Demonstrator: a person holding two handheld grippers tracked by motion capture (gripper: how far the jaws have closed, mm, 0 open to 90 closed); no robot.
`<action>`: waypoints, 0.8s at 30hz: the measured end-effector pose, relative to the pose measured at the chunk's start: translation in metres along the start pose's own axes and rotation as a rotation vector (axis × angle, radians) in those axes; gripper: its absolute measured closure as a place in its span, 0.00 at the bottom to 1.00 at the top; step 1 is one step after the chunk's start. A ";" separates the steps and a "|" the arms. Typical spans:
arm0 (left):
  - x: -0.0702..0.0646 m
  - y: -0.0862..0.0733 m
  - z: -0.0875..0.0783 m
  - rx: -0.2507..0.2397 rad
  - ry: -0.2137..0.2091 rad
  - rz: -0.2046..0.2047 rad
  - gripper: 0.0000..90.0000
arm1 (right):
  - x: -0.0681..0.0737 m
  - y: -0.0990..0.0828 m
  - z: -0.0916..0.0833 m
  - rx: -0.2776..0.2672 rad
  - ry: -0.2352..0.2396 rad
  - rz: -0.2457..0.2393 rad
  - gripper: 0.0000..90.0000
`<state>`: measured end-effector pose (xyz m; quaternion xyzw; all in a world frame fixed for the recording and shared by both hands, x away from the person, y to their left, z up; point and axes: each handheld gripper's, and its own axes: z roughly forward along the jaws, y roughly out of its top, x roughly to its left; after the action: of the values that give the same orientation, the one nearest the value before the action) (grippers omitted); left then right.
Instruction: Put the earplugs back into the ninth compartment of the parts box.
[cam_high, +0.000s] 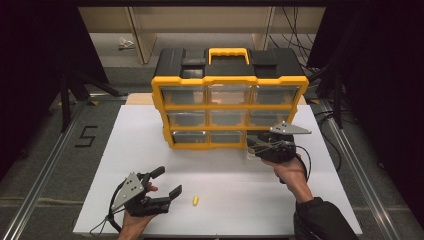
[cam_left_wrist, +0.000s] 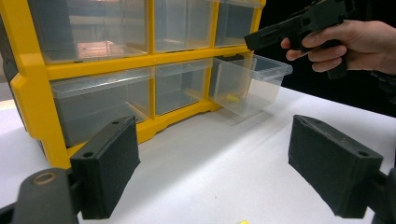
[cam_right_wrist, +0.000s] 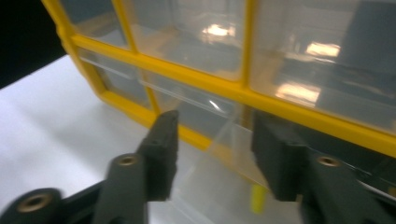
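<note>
A yellow-framed organizer with clear drawers stands mid-table. Its bottom right drawer is pulled out, and a small yellow piece lies inside it. My right gripper hovers over that drawer, jaws apart, with the drawer's clear wall and the yellow piece below them. In the left gripper view the right gripper is held above the drawer's rim. My left gripper sits open near the front left, holding nothing. Another yellow piece lies on the table just right of it.
The white table has bare room in front of the organizer. A black lid with a yellow handle tops the organizer. Metal rails run along both sides of the table, and dark stands are at the left.
</note>
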<state>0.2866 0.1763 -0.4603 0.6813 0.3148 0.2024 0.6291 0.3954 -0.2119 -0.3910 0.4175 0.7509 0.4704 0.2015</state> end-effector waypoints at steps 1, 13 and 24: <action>0.000 0.000 0.000 -0.001 0.000 0.000 0.17 | 0.006 0.001 0.000 -0.008 0.018 -0.015 0.47; 0.000 0.000 -0.001 -0.004 0.006 0.000 0.17 | 0.047 0.004 0.004 -0.008 0.134 -0.096 0.33; 0.001 0.000 -0.001 -0.004 0.011 -0.002 0.17 | 0.077 -0.002 0.011 0.017 0.230 -0.153 0.30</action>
<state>0.2865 0.1773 -0.4598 0.6786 0.3184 0.2061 0.6290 0.3584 -0.1438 -0.3915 0.3038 0.8027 0.4921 0.1458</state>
